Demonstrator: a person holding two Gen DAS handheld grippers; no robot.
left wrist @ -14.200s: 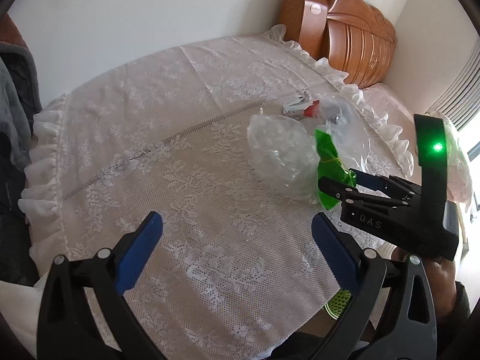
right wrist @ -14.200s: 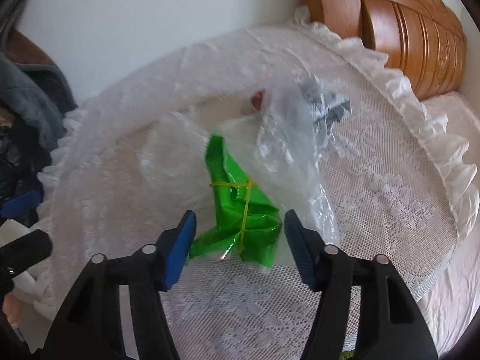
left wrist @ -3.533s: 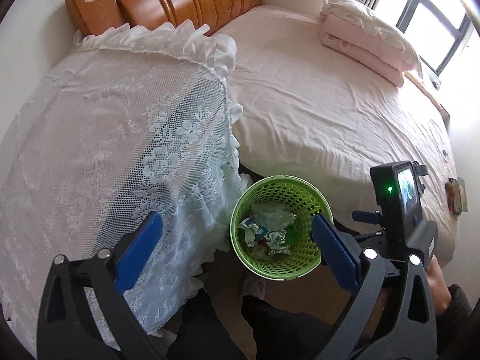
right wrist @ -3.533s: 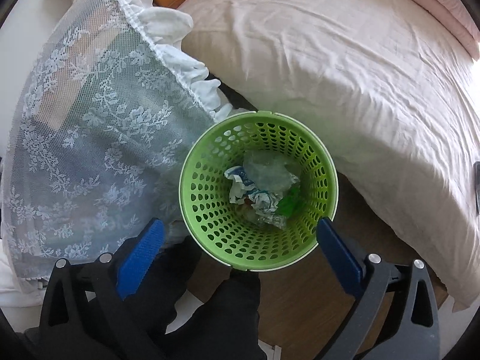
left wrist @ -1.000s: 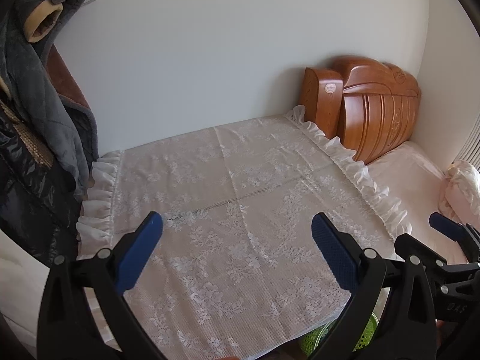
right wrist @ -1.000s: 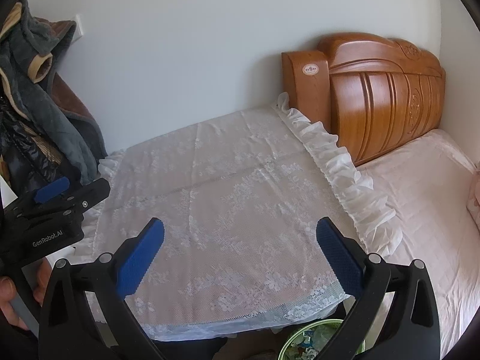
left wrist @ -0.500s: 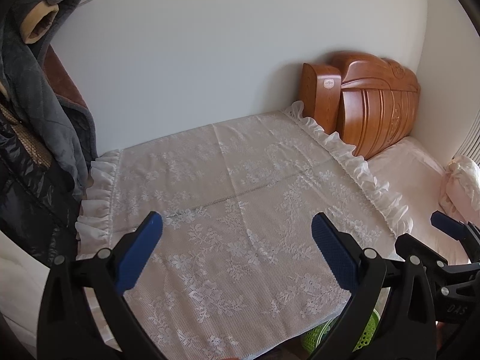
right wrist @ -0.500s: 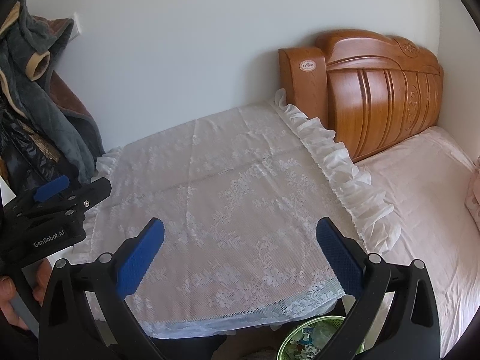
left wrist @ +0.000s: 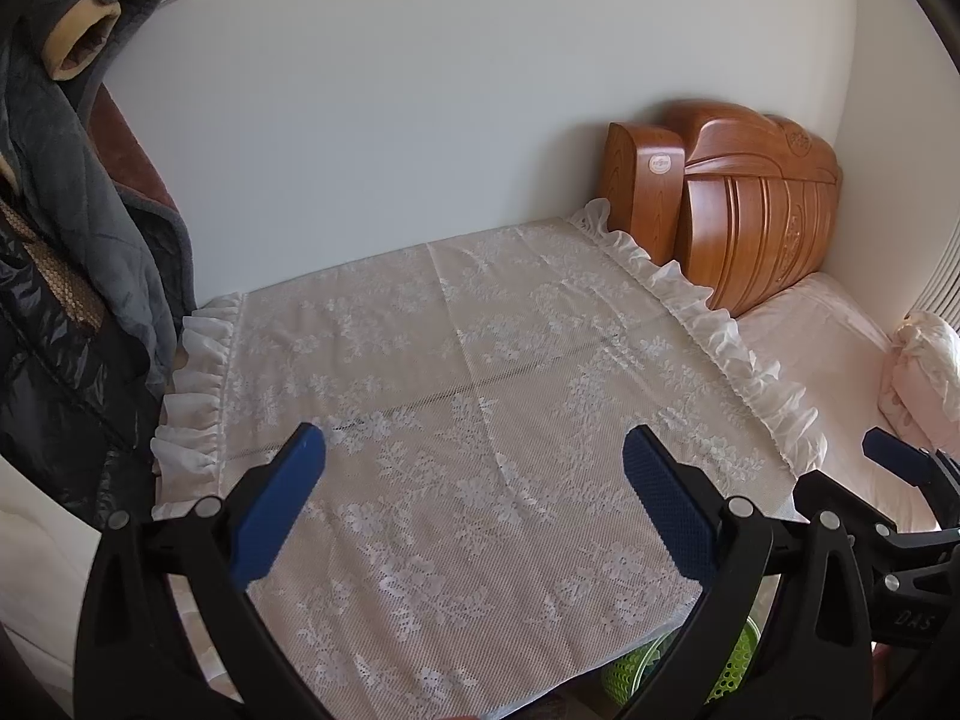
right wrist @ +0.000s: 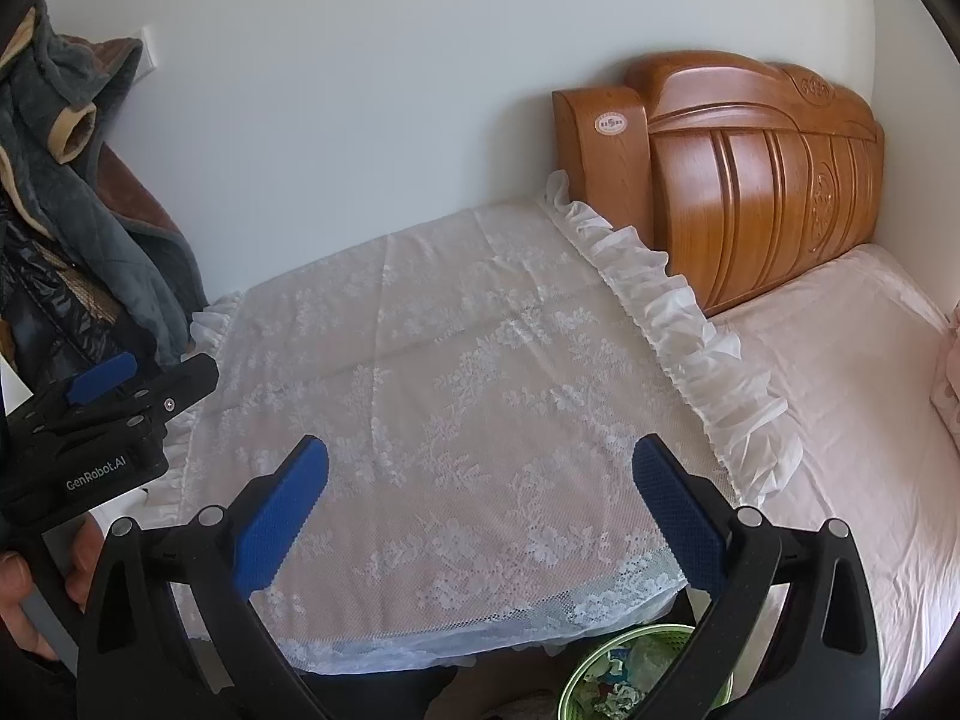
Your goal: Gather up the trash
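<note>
Table (left wrist: 420, 669), white lace cloth (left wrist: 480, 420) with ruffled edges spread flat over it

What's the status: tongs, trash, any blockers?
Left tongs open, empty. Right tongs open, empty. Lace tablecloth shows no trash; green basket below its near edge holds scraps. Nothing in the way.

lace cloth (left wrist: 480, 396): was white, with flower pattern and ruffled border
headboard (right wrist: 762, 192): was orange-brown wood, carved lines
bed sheet (right wrist: 852, 372): was pale pink
basket (right wrist: 600, 675): was green, with holes
gripper pads (right wrist: 282, 507): were blue on black arms
wall (left wrist: 420, 90): was plain white
</note>
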